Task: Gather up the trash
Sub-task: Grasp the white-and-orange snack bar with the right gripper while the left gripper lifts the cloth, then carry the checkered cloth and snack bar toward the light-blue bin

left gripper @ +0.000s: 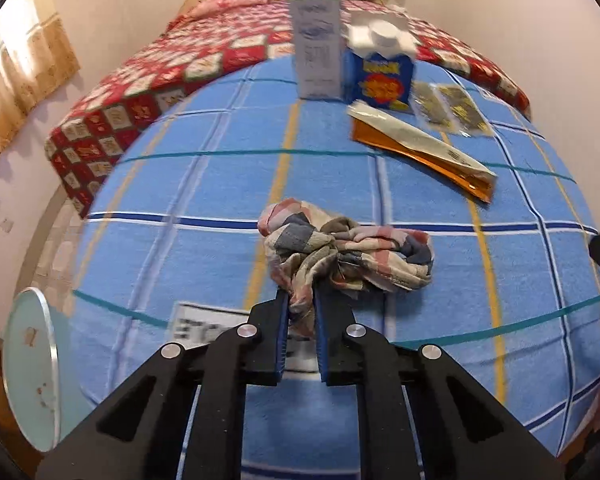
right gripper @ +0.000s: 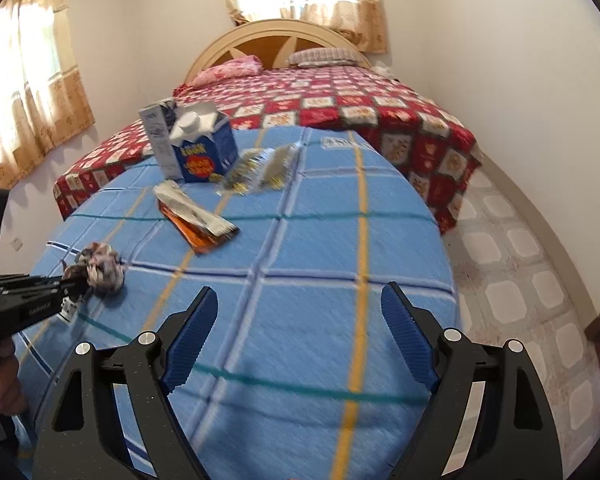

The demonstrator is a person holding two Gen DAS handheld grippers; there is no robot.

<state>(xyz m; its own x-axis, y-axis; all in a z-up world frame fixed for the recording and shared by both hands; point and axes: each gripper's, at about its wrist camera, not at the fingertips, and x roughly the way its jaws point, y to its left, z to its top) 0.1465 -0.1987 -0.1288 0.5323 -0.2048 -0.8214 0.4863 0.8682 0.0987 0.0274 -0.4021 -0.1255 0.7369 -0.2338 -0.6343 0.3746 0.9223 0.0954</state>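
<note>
Left gripper [left gripper: 301,312] clamped on a crumpled rag [left gripper: 348,256] near the blue cloth's [left gripper: 440,320] left edge — right gripper [right gripper: 298,320] spread wide, empty.

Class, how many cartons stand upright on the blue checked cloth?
2: a pale carton at the far edge, and a blue carton beside it, to its right. None seems hidden.

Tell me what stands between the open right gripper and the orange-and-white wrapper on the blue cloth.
Nothing visible does. Between the right gripper and the wrapper lies only bare blue cloth. The crumpled rag sits off to the left, pinched in the left gripper.
</note>
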